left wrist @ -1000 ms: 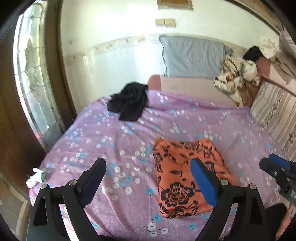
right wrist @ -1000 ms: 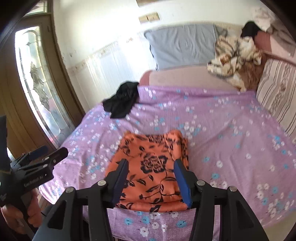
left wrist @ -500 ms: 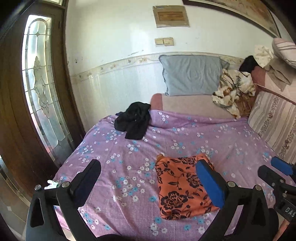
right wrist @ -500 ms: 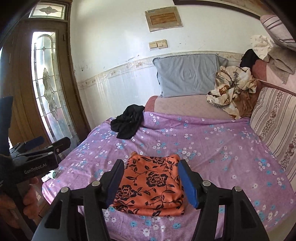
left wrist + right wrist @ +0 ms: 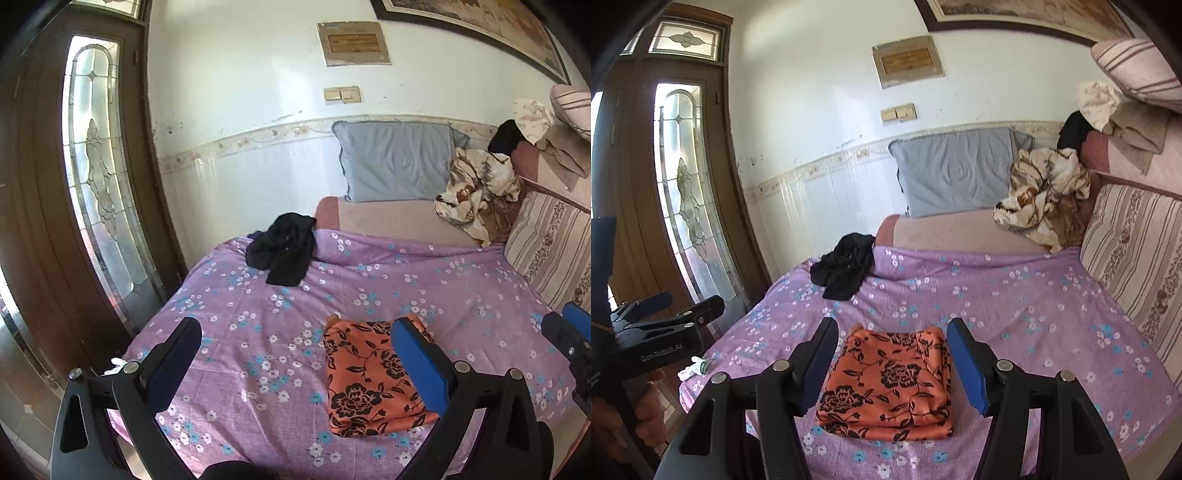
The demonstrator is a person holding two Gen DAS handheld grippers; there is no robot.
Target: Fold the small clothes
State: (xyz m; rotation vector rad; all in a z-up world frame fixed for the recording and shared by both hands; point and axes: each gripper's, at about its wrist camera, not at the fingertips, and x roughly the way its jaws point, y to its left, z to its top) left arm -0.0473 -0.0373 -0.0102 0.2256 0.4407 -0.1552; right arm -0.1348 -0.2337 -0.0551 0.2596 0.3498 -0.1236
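Door (image 5: 683, 206): dark wood with a leaded glass panel, at the far left, beside the bed.
White scrap (image 5: 694, 367): small white thing low at the bed's left edge; what it is cannot be told.
Left gripper (image 5: 295, 354): held above the near left part of the bed, jaws spread wide, nothing between the pads; only bedspread shows in the gap, and the orange cloth's left part.
Person's hand (image 5: 646, 410): wrapped round the left gripper's handle, at the lower left of the right wrist view.
Black garment (image 5: 284, 251): crumpled in a heap at the far left of the bedspread, well apart from both grippers.
Bedspread (image 5: 406, 280): purple with small white and blue flowers, covering the bed.
Orange cloth (image 5: 890, 384): orange with black flowers, folded into a neat rectangle, lying flat near the bed's front edge, touching no gripper.
Right gripper (image 5: 892, 363): above the orange cloth, jaws part-way apart and free of it; the cloth shows in the gap but lies lower, on the bed.
Grey pillow (image 5: 399, 162): upright against the back wall.
Patterned blanket (image 5: 476, 188): cream and brown, bunched at the far right, by the pillow.
Striped cushion (image 5: 1137, 251): along the bed's right side.
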